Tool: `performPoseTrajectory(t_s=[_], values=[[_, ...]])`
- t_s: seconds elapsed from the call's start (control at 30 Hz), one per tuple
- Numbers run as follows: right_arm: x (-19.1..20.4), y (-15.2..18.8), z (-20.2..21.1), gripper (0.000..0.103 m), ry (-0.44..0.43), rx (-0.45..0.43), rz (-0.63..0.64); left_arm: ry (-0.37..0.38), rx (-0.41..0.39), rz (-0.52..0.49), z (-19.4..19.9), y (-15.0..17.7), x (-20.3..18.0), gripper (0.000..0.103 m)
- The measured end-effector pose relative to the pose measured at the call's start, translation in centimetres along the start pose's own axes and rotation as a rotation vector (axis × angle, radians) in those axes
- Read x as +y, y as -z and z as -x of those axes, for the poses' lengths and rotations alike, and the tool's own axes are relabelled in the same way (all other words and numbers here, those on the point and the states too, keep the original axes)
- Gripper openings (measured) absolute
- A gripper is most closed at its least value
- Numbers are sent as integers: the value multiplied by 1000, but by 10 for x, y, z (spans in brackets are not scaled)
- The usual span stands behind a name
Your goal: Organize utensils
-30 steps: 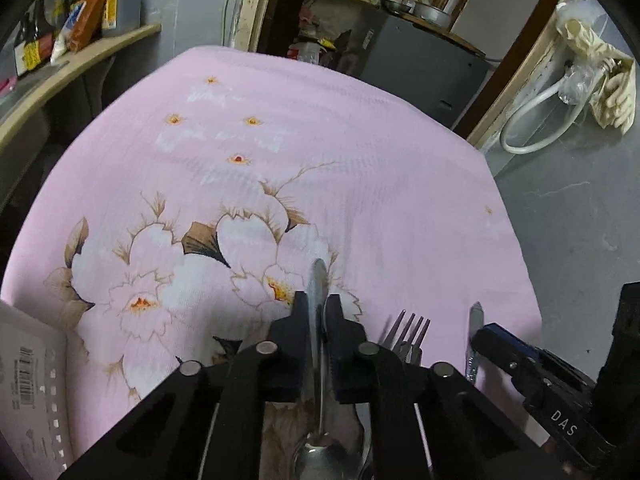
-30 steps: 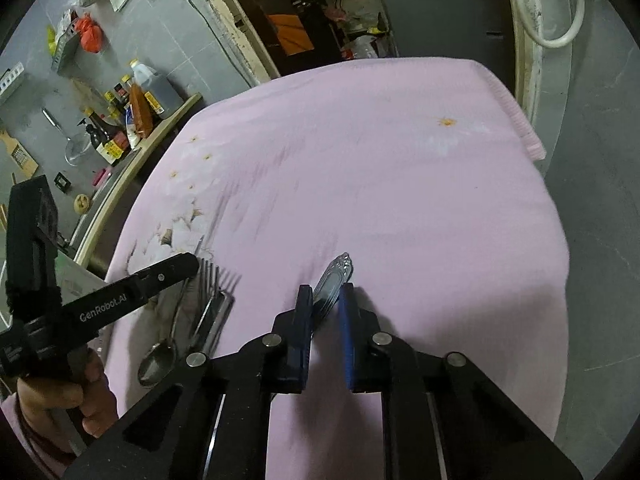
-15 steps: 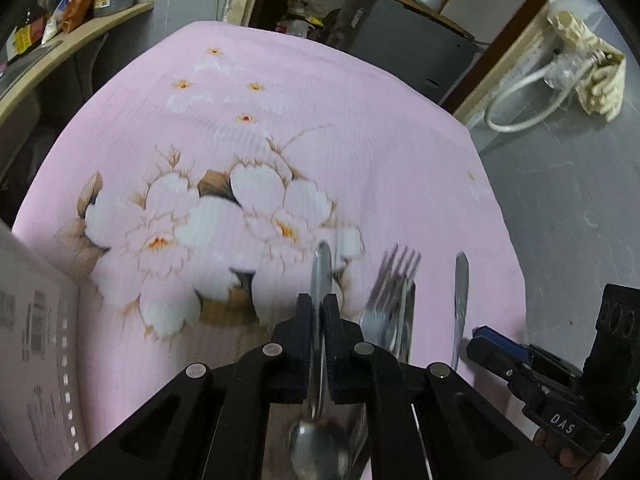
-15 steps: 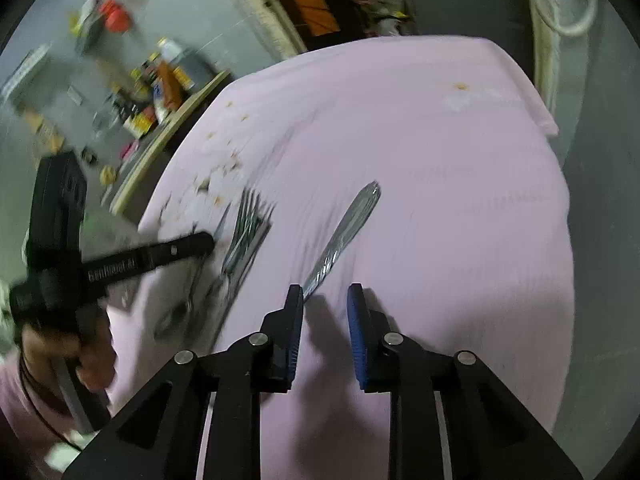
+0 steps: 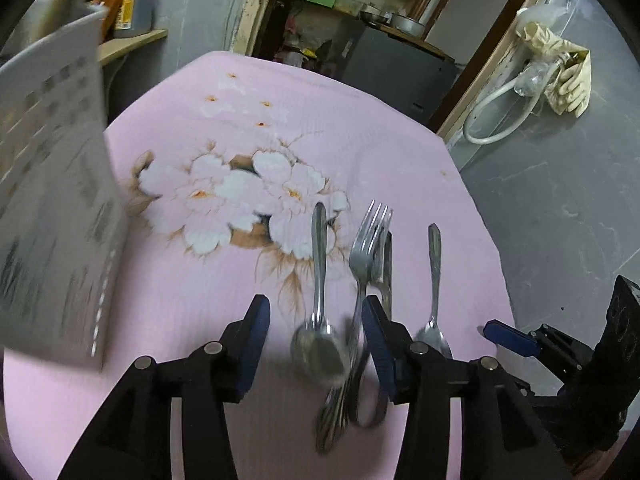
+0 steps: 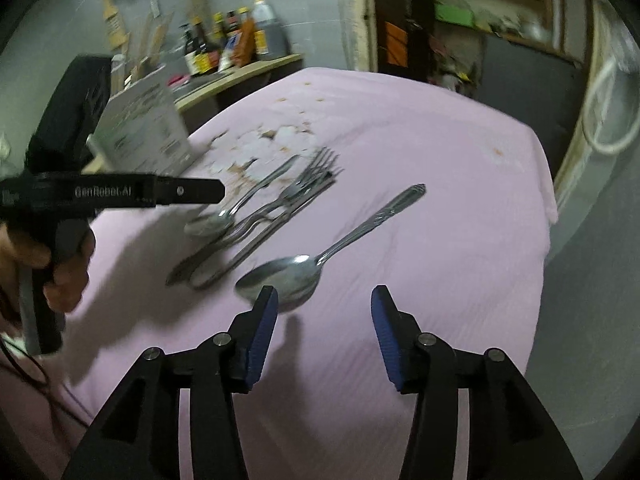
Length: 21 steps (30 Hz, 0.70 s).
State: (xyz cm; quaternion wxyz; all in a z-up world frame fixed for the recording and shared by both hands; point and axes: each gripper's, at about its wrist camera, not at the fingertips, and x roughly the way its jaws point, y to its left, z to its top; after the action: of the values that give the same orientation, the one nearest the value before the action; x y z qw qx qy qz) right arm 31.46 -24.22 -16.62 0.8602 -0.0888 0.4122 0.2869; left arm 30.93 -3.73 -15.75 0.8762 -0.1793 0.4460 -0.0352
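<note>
- Lying on the pink floral cloth (image 5: 400, 152) of the desk: shiny steel forks (image 6: 304, 188) bunched between two spoons (image 6: 316, 258).
- Left hand-held gripper (image 5: 316, 334) and right hand-held gripper (image 6: 324, 326) are both opening, gripping nothing.
- Left one reads "GenRobot.AI".

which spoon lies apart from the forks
The big spoon near the right gripper; the other spoon lies against the forks.

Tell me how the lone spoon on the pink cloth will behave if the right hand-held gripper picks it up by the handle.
The spoon looks like polished metal, so probably stiff but slippery between the pads. Its wide bowl outweighs the slim handle, so it may pivot bowl-down in a handle grip. It lies flat on the soft cloth, so it likely won't roll, though the low handle may be awkward to catch.
</note>
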Motion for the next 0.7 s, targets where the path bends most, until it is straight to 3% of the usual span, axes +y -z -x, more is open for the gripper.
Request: performPoseTrajectory(t_s=[0.17, 0.47, 0.7], values=[[12, 8, 11, 44, 34, 10, 134, -17, -13, -24, 9, 18, 0, 45], [33, 11, 12, 44, 93, -1, 292, -115, -19, -282, 11, 46, -5, 45], [45, 10, 7, 44, 137, -17, 372, -128, -41, -370, 5, 42, -10, 45]])
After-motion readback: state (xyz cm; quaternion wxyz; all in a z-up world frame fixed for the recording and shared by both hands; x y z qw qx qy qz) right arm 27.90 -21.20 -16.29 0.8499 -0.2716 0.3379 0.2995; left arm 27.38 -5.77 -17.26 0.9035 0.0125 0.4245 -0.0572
